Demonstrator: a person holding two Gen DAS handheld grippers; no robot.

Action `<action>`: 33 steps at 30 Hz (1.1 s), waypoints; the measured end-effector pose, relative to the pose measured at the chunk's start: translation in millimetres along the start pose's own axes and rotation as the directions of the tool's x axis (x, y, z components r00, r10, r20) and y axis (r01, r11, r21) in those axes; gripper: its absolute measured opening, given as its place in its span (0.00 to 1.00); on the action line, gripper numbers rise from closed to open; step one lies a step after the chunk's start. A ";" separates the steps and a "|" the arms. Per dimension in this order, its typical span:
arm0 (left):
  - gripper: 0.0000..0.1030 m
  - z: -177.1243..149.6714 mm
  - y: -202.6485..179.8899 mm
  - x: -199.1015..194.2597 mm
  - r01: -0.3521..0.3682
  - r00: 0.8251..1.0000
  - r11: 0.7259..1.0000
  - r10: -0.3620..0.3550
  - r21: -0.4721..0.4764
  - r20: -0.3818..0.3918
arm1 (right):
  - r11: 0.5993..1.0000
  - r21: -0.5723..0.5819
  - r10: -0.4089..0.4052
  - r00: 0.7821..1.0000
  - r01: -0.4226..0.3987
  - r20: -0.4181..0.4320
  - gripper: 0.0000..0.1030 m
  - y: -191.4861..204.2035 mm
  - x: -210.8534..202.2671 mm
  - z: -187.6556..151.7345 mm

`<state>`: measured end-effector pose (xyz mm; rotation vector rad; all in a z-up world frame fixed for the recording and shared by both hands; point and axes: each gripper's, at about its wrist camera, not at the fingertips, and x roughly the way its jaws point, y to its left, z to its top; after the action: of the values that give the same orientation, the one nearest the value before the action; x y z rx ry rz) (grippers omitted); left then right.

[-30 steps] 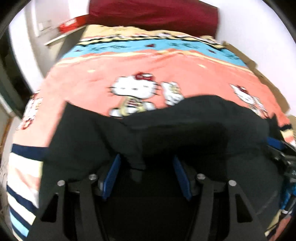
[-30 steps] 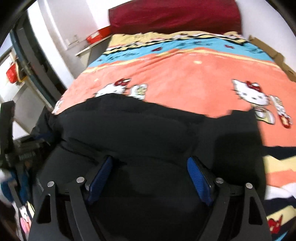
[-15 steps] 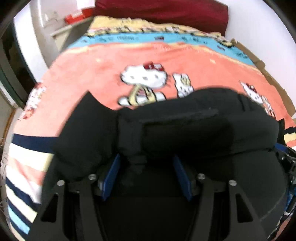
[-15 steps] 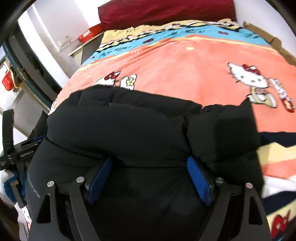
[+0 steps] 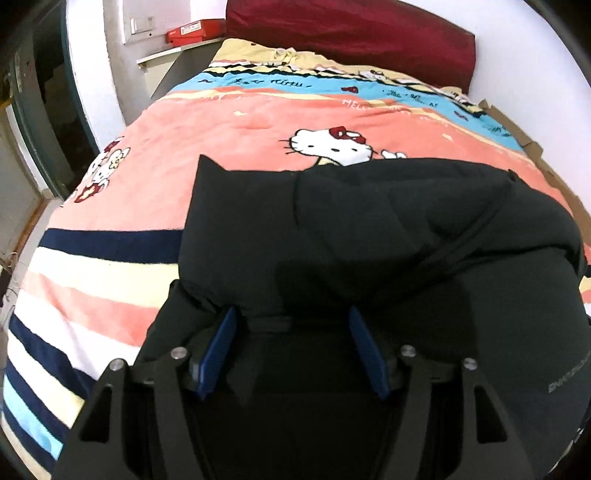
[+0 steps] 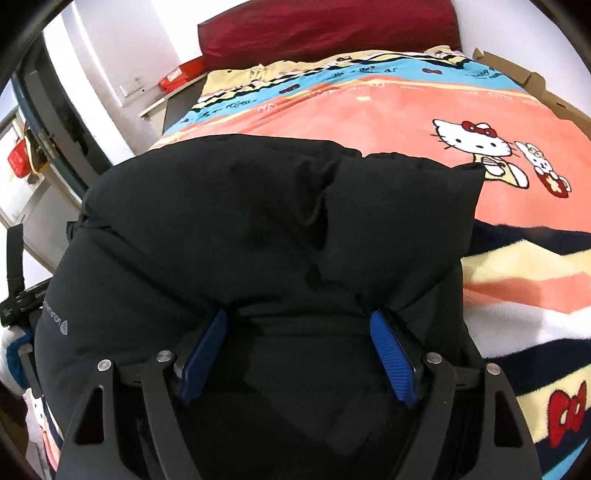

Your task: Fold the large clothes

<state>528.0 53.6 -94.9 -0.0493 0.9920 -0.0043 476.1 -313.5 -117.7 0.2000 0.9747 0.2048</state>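
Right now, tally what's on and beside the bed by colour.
Black: 1, the padded jacket on the blanket
Dark red: 1, the pillow at the head of the bed
Red: 1, the box on the bedside shelf
Multicoloured: 1, the cartoon-cat blanket
Total: 4

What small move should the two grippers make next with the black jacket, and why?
Probably lower the folded edge onto the lower layer and let go. The black jacket lies doubled over on the blanket, bunched between the left gripper and right gripper.
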 end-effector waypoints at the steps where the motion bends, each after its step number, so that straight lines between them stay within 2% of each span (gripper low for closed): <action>1: 0.61 -0.1 -0.4 -4.2 -0.011 1.000 1.000 0.011 -0.001 0.003 | 1.000 0.002 -0.009 1.000 0.009 -0.007 0.75 0.4 -1.6 1.6; 3: 0.61 -5.8 0.4 -22.8 -0.037 0.998 0.999 0.038 -0.016 0.049 | 0.999 0.007 -0.039 0.999 0.039 -0.001 0.75 3.6 -13.6 3.3; 6: 0.61 -20.4 1.8 -50.3 -0.044 0.991 0.999 0.047 -0.025 0.127 | 0.999 -0.009 -0.040 0.997 0.041 0.071 0.75 11.8 -43.6 -3.8; 10: 0.61 -41.7 2.0 -70.1 -0.047 0.982 0.998 0.053 -0.035 0.180 | 1.000 -0.011 0.020 0.989 -0.019 0.144 0.75 17.3 -77.9 -23.1; 14: 0.61 -59.8 -1.9 -68.1 -0.076 0.971 0.997 0.075 -0.001 0.227 | 1.000 -0.008 0.014 0.993 -0.013 0.113 0.77 10.9 -66.5 -43.6; 20: 0.61 -72.4 -7.6 -62.0 -0.086 0.957 0.996 0.079 0.015 0.278 | 0.999 0.005 0.037 0.992 -0.037 0.119 0.80 5.3 -53.2 -52.5; 33: 0.63 -85.9 -13.6 -51.7 -0.104 0.944 0.994 0.088 0.031 0.317 | 0.998 0.019 0.057 0.989 -0.060 0.136 0.82 -0.2 -40.1 -64.4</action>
<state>428.1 37.9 -97.9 0.0418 0.6724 0.0678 400.5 -319.3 -121.0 0.2608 0.8373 0.2306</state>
